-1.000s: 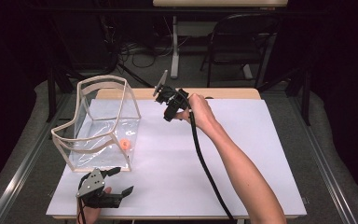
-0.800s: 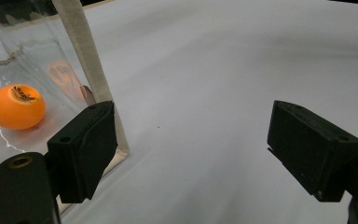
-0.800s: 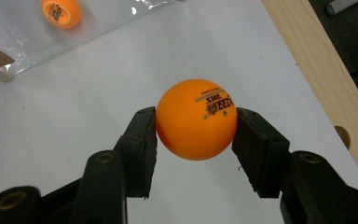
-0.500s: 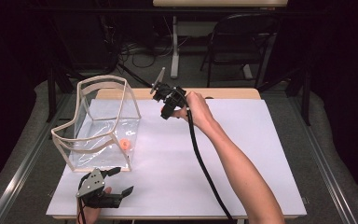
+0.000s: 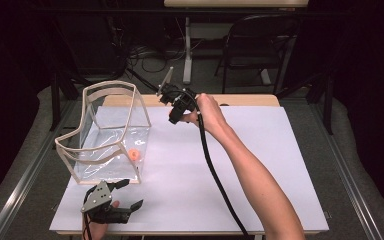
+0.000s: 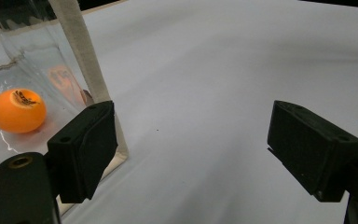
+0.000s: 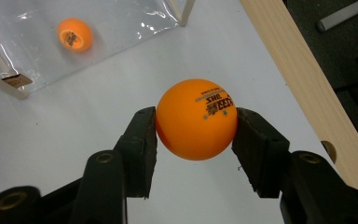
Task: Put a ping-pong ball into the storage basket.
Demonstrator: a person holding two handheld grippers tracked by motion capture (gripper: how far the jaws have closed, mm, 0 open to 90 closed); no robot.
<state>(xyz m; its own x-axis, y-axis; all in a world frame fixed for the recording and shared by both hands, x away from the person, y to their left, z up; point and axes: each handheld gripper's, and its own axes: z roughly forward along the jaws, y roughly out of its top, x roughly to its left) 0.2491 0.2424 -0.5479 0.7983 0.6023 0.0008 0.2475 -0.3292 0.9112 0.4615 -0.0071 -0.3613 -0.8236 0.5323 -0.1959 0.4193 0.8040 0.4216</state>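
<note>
My right gripper (image 7: 196, 115) is shut on an orange ping-pong ball (image 7: 196, 128), held just above the white sheet. In the high view that gripper (image 5: 175, 118) hangs at the far middle of the table, to the right of a clear, wood-framed box (image 5: 105, 90). A second orange ball (image 5: 135, 155) lies inside the box near its front right corner, seen through the wall as ball (image 6: 17, 110) and ball (image 7: 75, 34). My left gripper (image 5: 129, 194) rests at the front left, open and empty, just in front of the box. Its jaws (image 6: 191, 135) flank bare sheet beside the box's corner post (image 6: 81, 51).
A white sheet (image 5: 260, 165) covers the table, with a wooden strip (image 5: 250, 100) along its far edge. A black cable (image 5: 215, 175) trails along the right forearm. A chair (image 5: 260, 45) and table legs stand beyond the table. Grey padding borders both sides.
My right gripper, still holding the ball, has drifted slightly left toward the box. The left gripper has not moved.
</note>
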